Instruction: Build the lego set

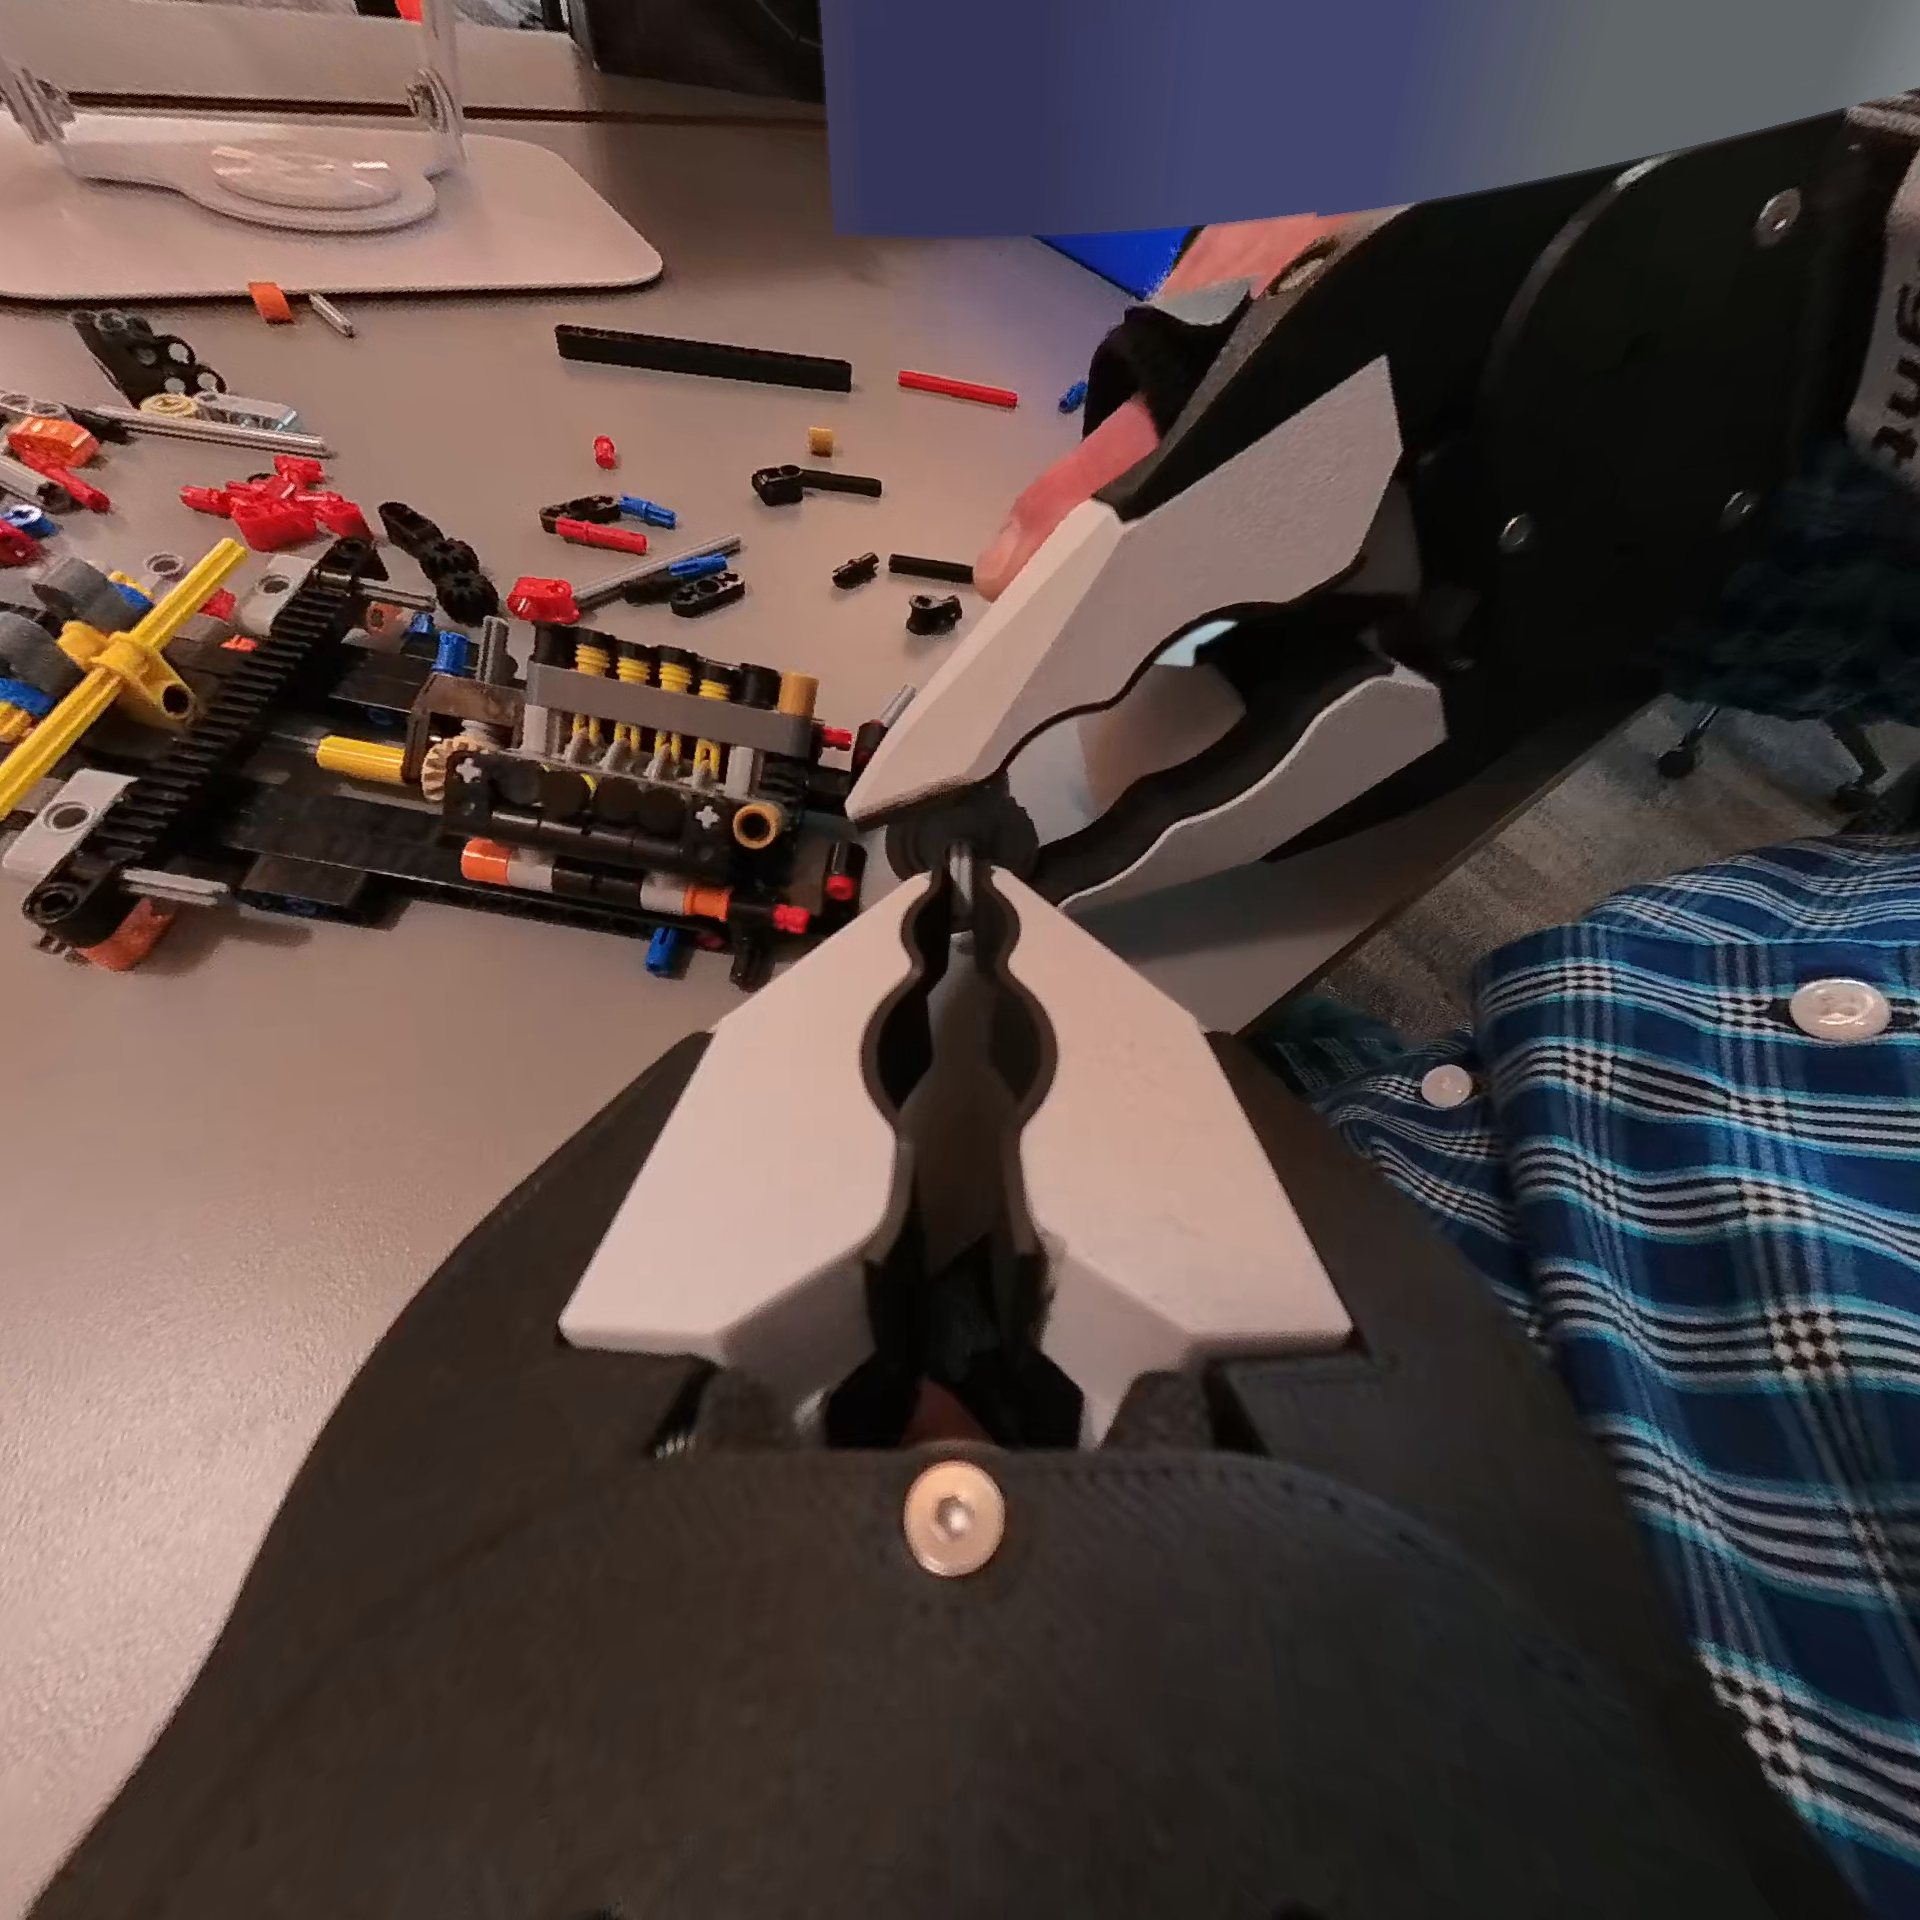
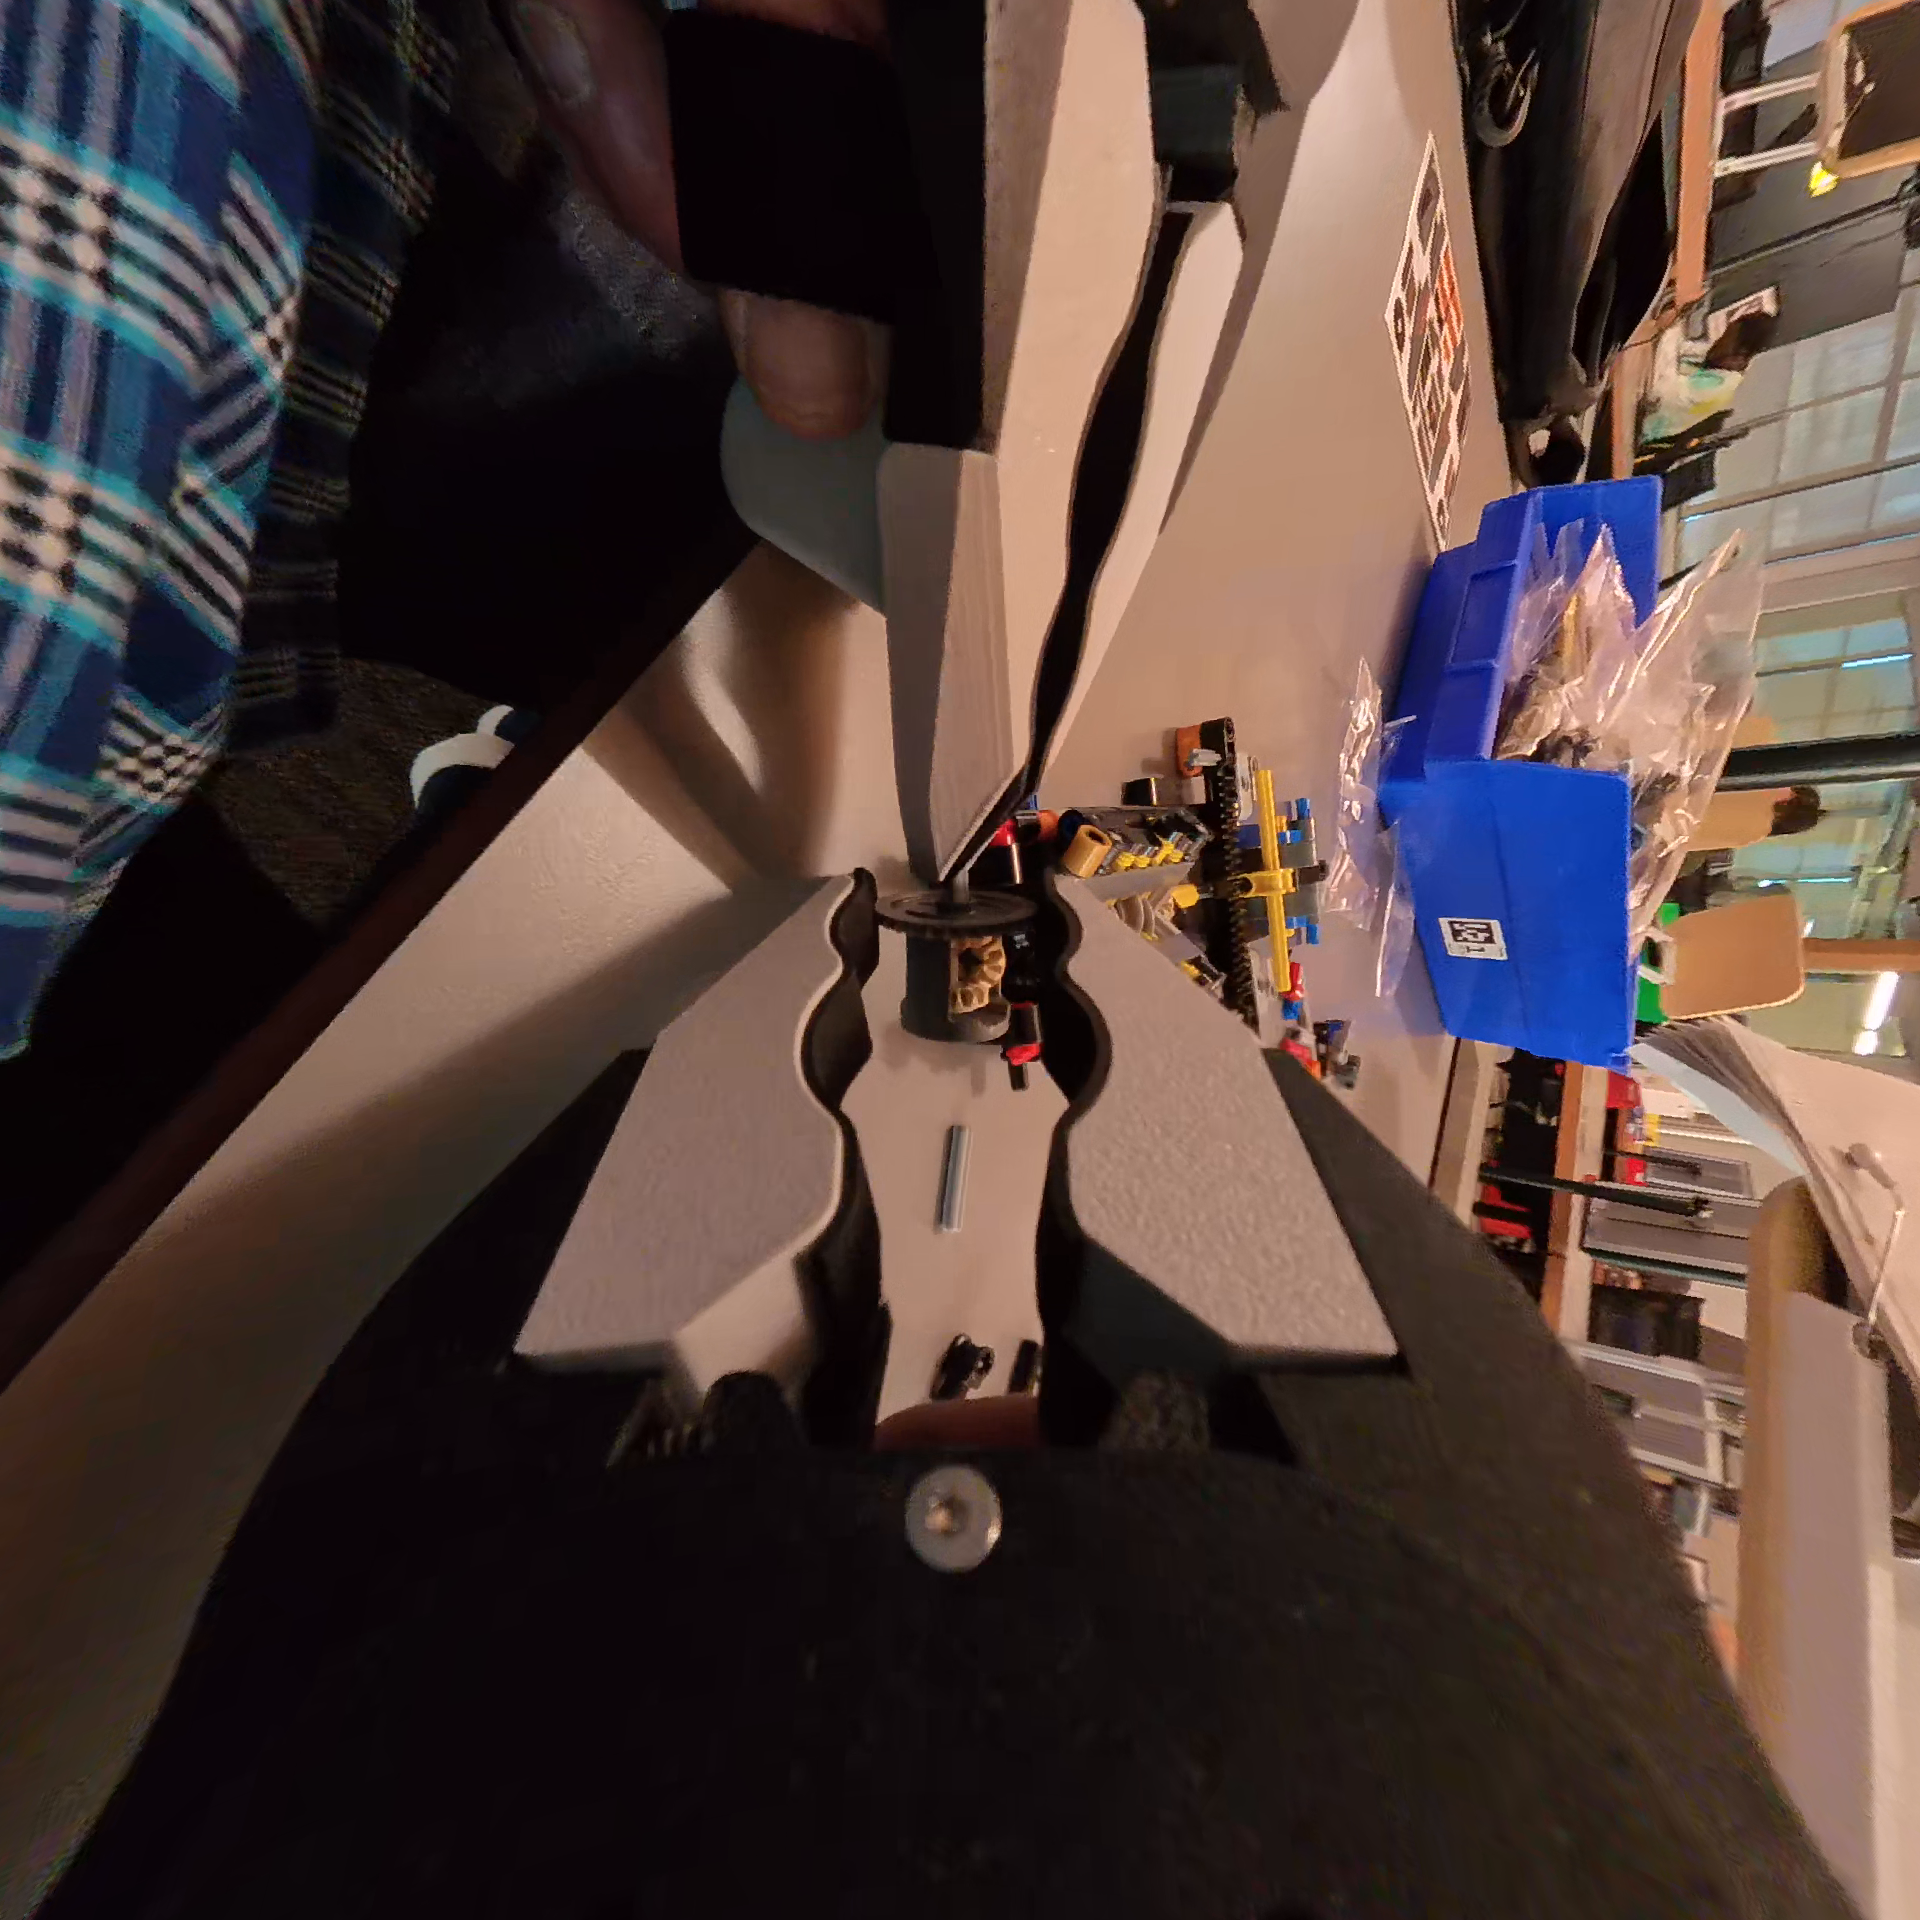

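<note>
My left gripper point(image 1: 961, 883) is shut on a thin grey axle point(image 1: 963, 864) at its tips. My right gripper point(image 2: 956, 896) is shut on a dark grey differential piece point(image 2: 923, 987) with a tan gear point(image 2: 977, 971) inside and a black toothed disc on top. The two grippers meet tip to tip above the table's near edge. The axle point(image 2: 958, 883) stands in the centre hole of the disc. In the left wrist view the right gripper point(image 1: 966, 831) comes in from the right with the dark piece point(image 1: 920, 847). The left gripper point(image 2: 951, 862) comes down from above in the right wrist view.
A part-built Lego frame point(image 1: 468, 769) with a black toothed rack and yellow axle lies left of the grippers. Loose pins, beams and axles are scattered behind, including a long black beam point(image 1: 701, 358). A blue bin point(image 2: 1527, 831) with plastic bags stands beyond. A spare grey axle point(image 2: 953, 1179) lies on the table.
</note>
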